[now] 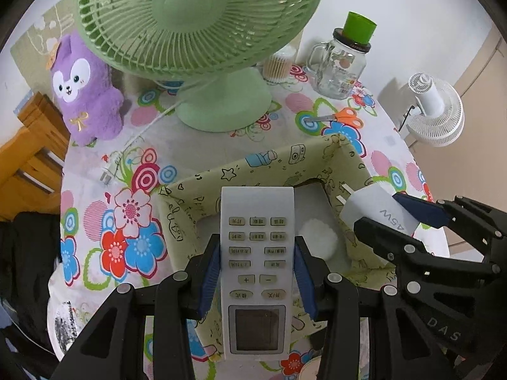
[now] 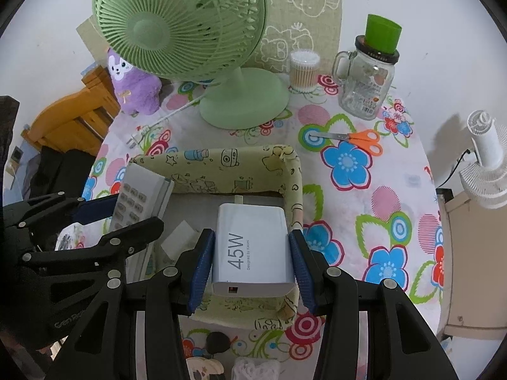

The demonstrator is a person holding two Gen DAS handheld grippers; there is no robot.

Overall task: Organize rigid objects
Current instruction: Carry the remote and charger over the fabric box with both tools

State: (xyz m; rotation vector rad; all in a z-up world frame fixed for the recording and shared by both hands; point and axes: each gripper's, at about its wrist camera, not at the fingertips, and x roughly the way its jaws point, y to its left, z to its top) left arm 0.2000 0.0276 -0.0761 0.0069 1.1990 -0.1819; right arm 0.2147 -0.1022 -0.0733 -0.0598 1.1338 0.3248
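We hold the remote [image 1: 256, 272] clamped in the left gripper [image 1: 257, 274], poised over the fabric box [image 1: 240, 171], while the right gripper [image 2: 250, 253] jaws are closed on the 45W charger [image 2: 252, 247] above the same box at its 3 o'clock side. Both loads share one small opening, so we judge they could knock together or catch the soft rim and tip it. A white round thing [image 1: 317, 231] on the box floor is unclear to us; the remote hides the floor beneath, and the table [image 2: 396, 190] front edge is cut off
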